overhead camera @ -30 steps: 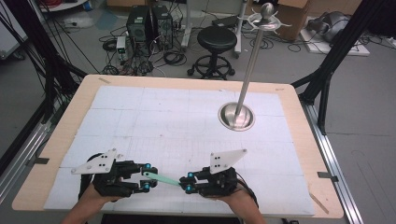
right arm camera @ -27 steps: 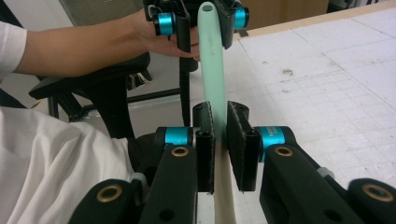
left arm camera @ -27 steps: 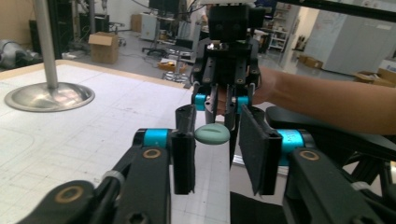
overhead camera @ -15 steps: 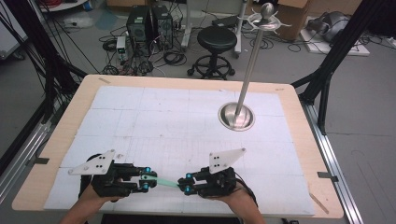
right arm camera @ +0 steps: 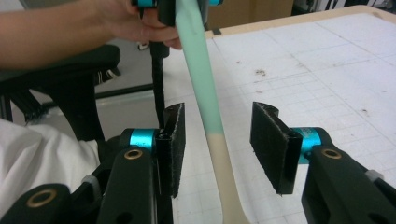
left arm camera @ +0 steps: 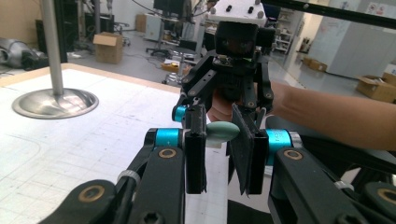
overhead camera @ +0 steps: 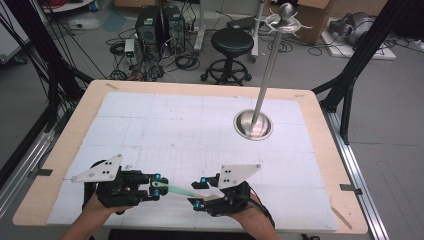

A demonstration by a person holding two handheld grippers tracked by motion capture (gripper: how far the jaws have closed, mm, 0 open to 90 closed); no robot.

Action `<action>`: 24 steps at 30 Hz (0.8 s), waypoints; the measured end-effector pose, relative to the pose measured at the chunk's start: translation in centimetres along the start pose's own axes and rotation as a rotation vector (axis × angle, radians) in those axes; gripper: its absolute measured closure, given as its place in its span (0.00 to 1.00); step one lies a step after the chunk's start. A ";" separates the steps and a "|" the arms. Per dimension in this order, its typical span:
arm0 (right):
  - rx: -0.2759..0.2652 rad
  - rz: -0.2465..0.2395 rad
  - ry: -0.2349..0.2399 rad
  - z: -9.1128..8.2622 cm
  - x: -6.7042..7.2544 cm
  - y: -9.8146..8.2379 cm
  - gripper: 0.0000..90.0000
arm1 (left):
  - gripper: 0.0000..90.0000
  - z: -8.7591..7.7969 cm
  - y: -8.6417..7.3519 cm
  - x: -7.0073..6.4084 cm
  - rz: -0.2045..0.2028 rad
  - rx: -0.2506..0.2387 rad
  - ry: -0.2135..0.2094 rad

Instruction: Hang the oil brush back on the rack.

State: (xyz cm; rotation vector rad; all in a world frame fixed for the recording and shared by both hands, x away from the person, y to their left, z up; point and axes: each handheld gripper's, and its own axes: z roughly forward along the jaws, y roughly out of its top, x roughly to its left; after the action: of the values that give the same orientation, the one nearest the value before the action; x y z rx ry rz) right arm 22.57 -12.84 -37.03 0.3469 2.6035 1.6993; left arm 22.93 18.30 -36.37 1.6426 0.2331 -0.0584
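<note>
**Currently: spatula passed to left gripper, right jaws released**

Presently the mint-green spatula (overhead camera: 176, 189) lies level just above the table (overhead camera: 320, 150), near the 6 o'clock edge, spanning between the two grippers. The left gripper (overhead camera: 154, 189) is clamped on the spatula's green end; its pads press both sides in the left gripper view. The right gripper (overhead camera: 198, 192), at 3 o'clock from the left, has just been opening: its pads stand apart, with the cream handle (right arm camera: 224, 163) between them and untouched. A steel pole stand (overhead camera: 253, 124) sits toward 1 o'clock, well apart.
</note>
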 end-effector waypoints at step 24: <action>0.018 -0.048 0.101 0.9 0.4 0.1 0.90 | 0.59 0.7 1.4 -0.3 -0.041 -0.065 -0.046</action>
State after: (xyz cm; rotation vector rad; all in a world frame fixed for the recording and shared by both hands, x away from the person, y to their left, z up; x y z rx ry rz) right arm 22.32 -11.89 -37.23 0.2018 2.6745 1.7234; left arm 22.98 17.46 -35.01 1.5706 0.2312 -0.1180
